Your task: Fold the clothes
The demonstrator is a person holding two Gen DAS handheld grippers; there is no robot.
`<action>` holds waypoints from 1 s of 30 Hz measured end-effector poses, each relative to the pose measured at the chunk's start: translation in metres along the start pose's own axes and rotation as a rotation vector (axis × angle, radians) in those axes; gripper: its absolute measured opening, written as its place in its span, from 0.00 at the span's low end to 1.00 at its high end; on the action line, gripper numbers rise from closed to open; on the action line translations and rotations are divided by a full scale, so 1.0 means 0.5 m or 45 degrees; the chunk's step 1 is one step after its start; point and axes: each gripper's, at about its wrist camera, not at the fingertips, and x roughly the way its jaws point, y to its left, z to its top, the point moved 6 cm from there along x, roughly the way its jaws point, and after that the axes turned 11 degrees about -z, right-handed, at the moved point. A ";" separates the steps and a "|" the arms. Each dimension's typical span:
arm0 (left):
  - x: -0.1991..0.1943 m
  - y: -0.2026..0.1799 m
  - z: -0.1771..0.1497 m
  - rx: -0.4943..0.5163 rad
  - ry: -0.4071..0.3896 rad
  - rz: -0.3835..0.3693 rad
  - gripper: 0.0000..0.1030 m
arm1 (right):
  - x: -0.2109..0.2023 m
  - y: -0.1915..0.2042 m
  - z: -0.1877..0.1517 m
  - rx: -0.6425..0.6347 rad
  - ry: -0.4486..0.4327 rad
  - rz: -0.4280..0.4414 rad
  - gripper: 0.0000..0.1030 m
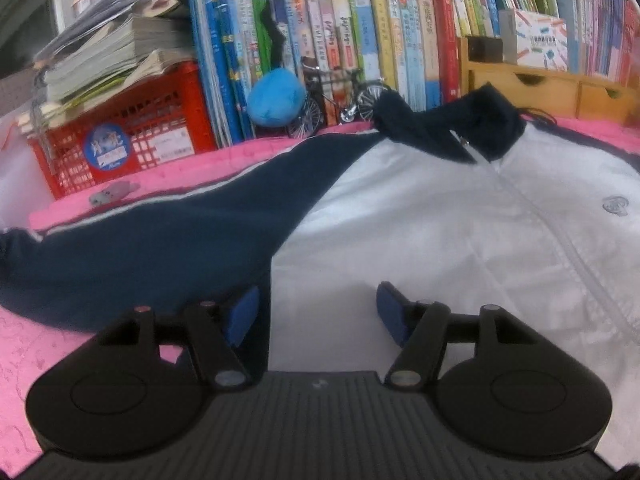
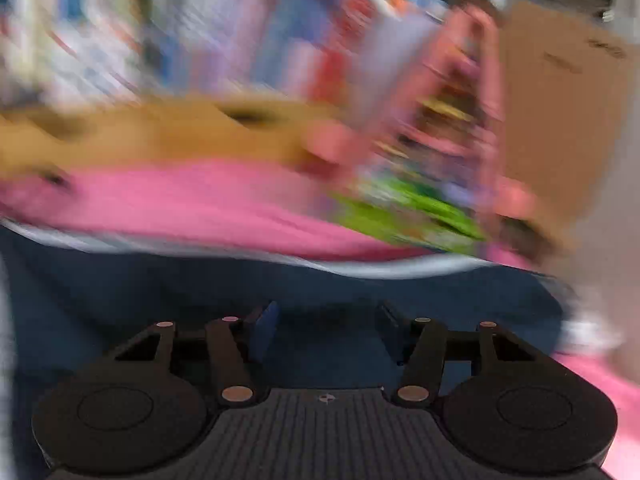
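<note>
Black linkage arms with silver pivot pins and blue finger pads are seen on the left gripper [image 1: 318,312] and right gripper [image 2: 326,330], ribbed grey bases beneath.

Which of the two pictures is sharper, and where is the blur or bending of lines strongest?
Left wrist view: mostly sharp, the jacket and books are clear, though fisheye bends the shelf lines; the left claw is crisp. Right wrist view: heavy motion blur smears the background and the pink cloth; only the right claw over the navy sleeve stays fairly sharp.
</note>
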 end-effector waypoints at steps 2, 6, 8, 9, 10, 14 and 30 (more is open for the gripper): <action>0.014 -0.010 0.033 0.013 -0.023 -0.020 0.60 | -0.034 0.087 0.013 -0.026 -0.004 0.233 0.55; 0.070 -0.024 0.078 0.045 -0.013 -0.004 0.60 | -0.075 0.267 0.023 -0.109 0.042 0.586 0.56; 0.103 -0.019 0.077 0.022 0.030 0.001 0.62 | -0.074 0.339 0.017 -0.163 0.067 0.657 0.56; 0.111 -0.014 0.074 0.018 0.016 0.007 0.62 | -0.065 0.366 0.013 -0.195 0.077 0.663 0.56; 0.116 -0.010 0.070 0.017 -0.008 0.015 0.64 | -0.049 0.384 0.011 -0.221 0.087 0.654 0.57; 0.115 0.001 0.068 -0.019 -0.009 -0.015 0.65 | -0.005 0.380 0.018 -0.302 -0.006 0.529 0.65; 0.120 0.010 0.074 -0.056 0.000 -0.046 0.66 | 0.162 0.173 0.058 -0.032 0.031 -0.002 0.82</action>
